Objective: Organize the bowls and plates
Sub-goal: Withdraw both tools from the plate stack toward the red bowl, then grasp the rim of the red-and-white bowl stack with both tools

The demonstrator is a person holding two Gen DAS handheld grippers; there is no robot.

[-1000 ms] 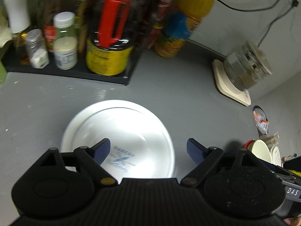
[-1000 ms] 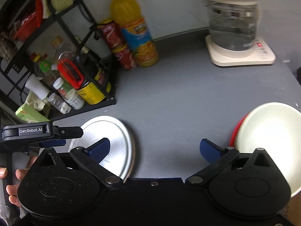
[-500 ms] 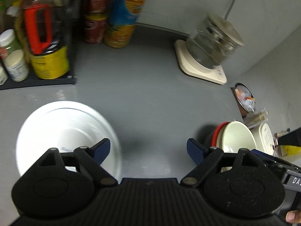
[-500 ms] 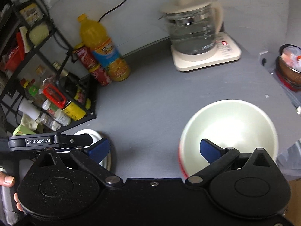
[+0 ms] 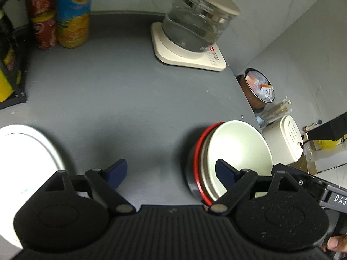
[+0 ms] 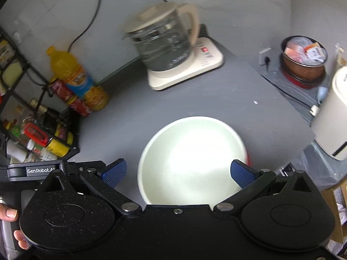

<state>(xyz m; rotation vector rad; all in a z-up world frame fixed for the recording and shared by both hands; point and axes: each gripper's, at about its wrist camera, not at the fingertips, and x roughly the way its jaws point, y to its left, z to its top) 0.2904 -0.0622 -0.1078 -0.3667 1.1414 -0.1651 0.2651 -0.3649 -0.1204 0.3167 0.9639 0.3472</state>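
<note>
A matte grey countertop (image 6: 134,117) carries a round cream bowl (image 6: 190,158), smooth and glossy inside, nested in a red-rimmed bowl (image 5: 198,158) with a grey outer wall. In the right wrist view the cream bowl sits at the centre, toward six o'clock. A flat white plate (image 5: 23,151) lies at nine o'clock in the left wrist view, well apart from the bowls.

The right gripper (image 6: 177,172) has its jaws spread wide and grasps nothing; its blue ribbed pads (image 6: 115,171) flank the cream bowl from above, and contact cannot be told. The left gripper (image 5: 171,171) is likewise released and empty, over bare countertop between plate and bowls.

At twelve o'clock a clear glass kettle (image 6: 164,41) with a cream lid stands on a cream base. A brown round pot (image 6: 303,62) at two o'clock holds crumpled packets. An orange drink bottle (image 6: 76,80) and red cans (image 6: 69,97) stand at ten o'clock.
</note>
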